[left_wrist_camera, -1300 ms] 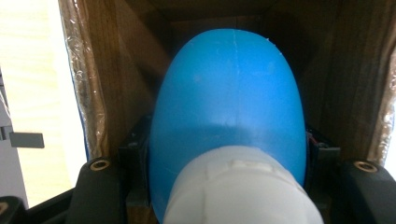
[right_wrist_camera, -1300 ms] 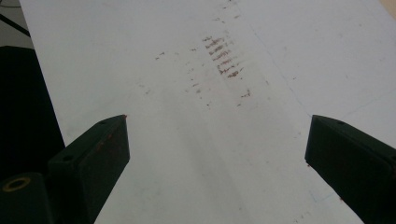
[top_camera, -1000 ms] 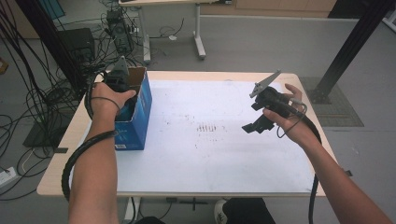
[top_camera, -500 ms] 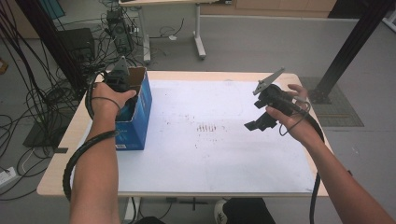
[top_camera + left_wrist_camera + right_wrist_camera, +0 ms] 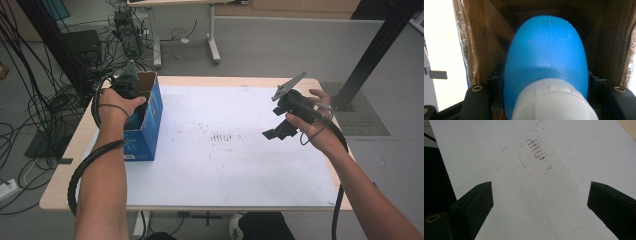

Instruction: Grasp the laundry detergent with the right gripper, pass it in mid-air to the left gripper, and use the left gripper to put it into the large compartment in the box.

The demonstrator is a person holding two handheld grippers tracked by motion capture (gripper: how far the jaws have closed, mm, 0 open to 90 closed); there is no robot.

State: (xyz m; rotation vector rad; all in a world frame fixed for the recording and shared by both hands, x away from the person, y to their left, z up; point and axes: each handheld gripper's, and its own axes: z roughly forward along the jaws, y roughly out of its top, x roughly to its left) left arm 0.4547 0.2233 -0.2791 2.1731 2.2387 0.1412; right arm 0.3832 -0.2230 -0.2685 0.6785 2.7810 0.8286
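Left gripper [image 5: 544, 100] pinching blue bottle [image 5: 546, 55] inside box [image 5: 145, 120], long axis pointing down into it; right gripper [image 5: 539, 205] spread, well apart over bench [image 5: 240, 170].

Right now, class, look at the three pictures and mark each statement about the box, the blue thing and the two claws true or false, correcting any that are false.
1. The left claw is shut on a blue rounded object. True.
2. That object is held inside the open-topped cardboard box. True: brown inner walls surround it in the left gripper view.
3. The right claw grips a white cup. False: its jaws stand wide apart with nothing between them.
4. The box stands at the table's right edge. False: it stands on the left side of the table.
5. Reddish-brown marks lie on the white sheet ahead of the right claw. True.
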